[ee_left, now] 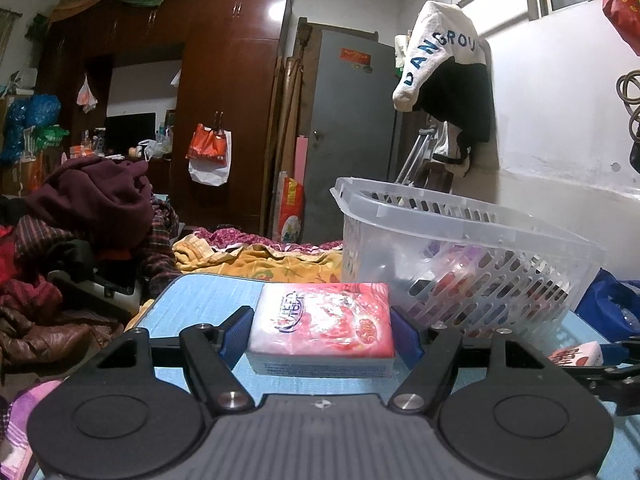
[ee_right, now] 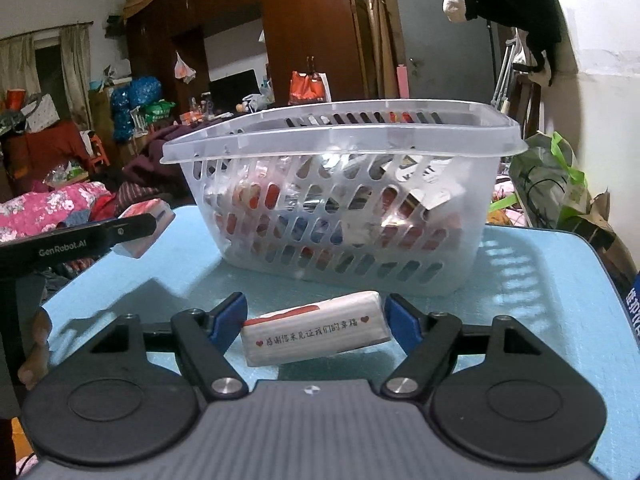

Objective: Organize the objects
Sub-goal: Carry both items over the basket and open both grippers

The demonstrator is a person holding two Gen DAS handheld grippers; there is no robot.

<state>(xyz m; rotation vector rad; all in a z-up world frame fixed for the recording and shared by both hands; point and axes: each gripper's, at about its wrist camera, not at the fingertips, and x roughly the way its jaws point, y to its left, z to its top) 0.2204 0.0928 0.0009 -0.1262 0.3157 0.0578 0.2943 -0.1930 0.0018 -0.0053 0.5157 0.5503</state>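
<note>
- Tabletop [ee_right: 540, 280]: the light blue surface carries the basket and is otherwise nearly bare; as far as either view shows, the two packs in the claws are the only loose things left, so the sorting looks close to done.
- Basket [ee_right: 340, 140]: clear, slotted plastic, standing at 12 o'clock from the right claw and at 2 o'clock from the left one. Through its wall, red, white and dark packets show, so much appears already stowed.
- Left claw [ee_left: 322, 336]: about half open, its blue pads pressed on both sides of the pink pack [ee_left: 322, 326]. In the right wrist view that pack hangs clear of the tabletop at 9 o'clock, so it is lifted but not yet in the basket.
- Right claw [ee_right: 316, 322]: also about half open, with the white pack [ee_right: 316, 332] between its pads. The right pad meets the pack's end; whether the left pad touches I cannot tell. The pack sits tilted, just before the basket's near wall.
- Left to do, I judge: carry both packs over the rim and drop them in.
</note>
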